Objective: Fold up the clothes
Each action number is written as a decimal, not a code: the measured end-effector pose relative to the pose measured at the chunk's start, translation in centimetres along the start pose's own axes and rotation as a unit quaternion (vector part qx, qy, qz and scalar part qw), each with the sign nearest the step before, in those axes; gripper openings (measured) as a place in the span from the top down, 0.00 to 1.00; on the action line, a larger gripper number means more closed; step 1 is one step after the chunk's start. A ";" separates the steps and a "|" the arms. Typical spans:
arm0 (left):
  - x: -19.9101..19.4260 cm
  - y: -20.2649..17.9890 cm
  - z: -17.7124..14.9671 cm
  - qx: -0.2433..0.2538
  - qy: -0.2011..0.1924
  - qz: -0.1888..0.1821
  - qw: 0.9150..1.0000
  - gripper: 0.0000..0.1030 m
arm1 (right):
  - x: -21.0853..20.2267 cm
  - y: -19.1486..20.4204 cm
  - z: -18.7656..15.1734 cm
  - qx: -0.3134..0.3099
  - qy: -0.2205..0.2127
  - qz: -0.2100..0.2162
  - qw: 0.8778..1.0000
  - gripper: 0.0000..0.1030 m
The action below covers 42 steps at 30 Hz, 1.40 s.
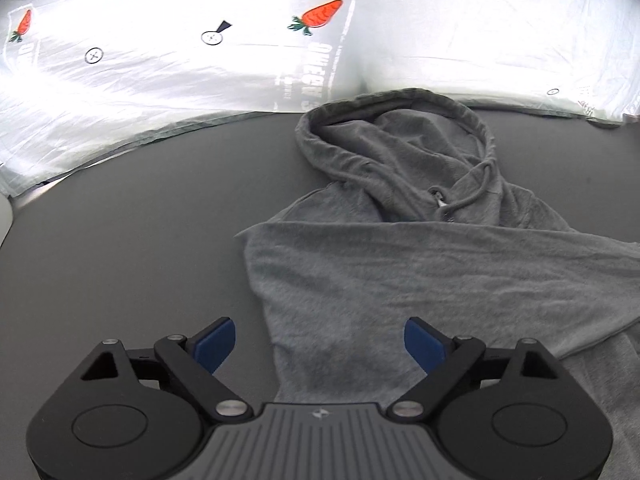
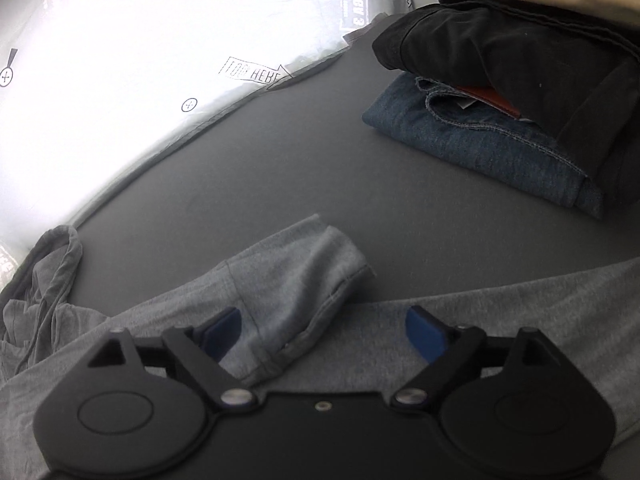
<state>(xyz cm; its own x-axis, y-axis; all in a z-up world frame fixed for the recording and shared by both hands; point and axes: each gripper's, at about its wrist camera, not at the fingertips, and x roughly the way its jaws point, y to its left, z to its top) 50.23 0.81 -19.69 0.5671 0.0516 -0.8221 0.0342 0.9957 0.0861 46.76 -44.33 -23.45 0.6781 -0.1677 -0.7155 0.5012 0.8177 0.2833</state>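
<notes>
Both grippers, left gripper (image 1: 319,344) and right gripper (image 2: 323,338), gape empty over the grey hoodie (image 1: 400,272); bare table (image 2: 300,172) stretches to the folded stack (image 2: 520,92), upper right.

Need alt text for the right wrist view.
Open right gripper hovers over a grey hoodie, its sleeve cuff folded across. Beyond on the dark table, a stack of folded clothes: jeans, black, beige.

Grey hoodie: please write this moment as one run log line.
grey hoodie: sleeve folded across body | left gripper: open, empty | right gripper: open, empty | folded stack: aside
</notes>
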 end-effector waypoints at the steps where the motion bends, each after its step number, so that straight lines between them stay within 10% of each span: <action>1: 0.6 -1.0 0.4 0.008 0.002 -0.007 1.000 0.10 | 0.1 0.0 0.0 0.003 -0.002 0.000 1.000 0.09; 6: 5.5 -3.9 -0.3 0.005 0.063 -0.012 0.998 0.04 | 0.9 1.1 0.2 -0.023 -0.014 -0.019 0.999 0.07; 16: 6.0 -3.3 -0.8 -0.014 0.051 -0.015 0.998 0.00 | 1.6 3.1 -0.4 -0.105 -0.016 -0.054 0.993 0.07; 19: 5.9 -3.2 -0.7 -0.015 0.049 -0.016 0.999 0.00 | 1.3 3.4 -0.4 -0.113 -0.019 -0.039 0.993 0.23; 24: 6.0 -3.2 -0.7 -0.017 0.050 -0.015 0.999 0.00 | -0.1 5.7 -1.1 -0.151 -0.031 -0.019 0.988 0.86; 31: 5.8 -3.0 -0.8 -0.017 0.044 -0.016 0.999 0.00 | -3.6 9.7 -0.6 -0.196 -0.078 -0.006 0.977 0.88; 37: 4.5 -2.0 0.1 -0.017 0.047 -0.001 0.999 0.00 | -7.5 16.5 -1.1 -0.276 -0.120 0.068 0.951 0.88; 42: 1.6 2.3 -0.1 -0.049 0.020 0.037 0.998 0.00 | -10.3 23.9 -4.7 -0.398 -0.143 0.139 0.895 0.88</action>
<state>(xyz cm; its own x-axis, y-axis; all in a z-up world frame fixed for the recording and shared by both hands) 51.07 3.15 -20.87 0.5319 0.1262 -0.8373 -0.0883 0.9917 0.0934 49.19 -20.47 -12.35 0.8845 0.0615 -0.4625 -0.1725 0.9642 -0.2016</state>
